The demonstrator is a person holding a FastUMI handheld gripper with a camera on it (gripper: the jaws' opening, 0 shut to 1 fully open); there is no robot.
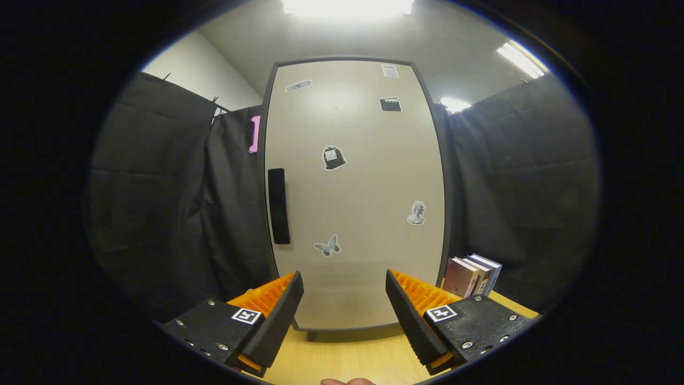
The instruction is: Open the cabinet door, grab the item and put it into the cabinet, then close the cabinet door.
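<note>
In the gripper view, your gripper [344, 299] holds its fingers spread apart with nothing between them. Beyond them the cabinet [355, 192] stands on the tabletop [347, 358], door shut, handle [278, 206] along its left edge. Books [473, 275] stand just beside its lower right corner.

Camera rides the tongs [344, 299], low over table [342, 358], facing shut cabinet door [355, 192] nearby
</note>
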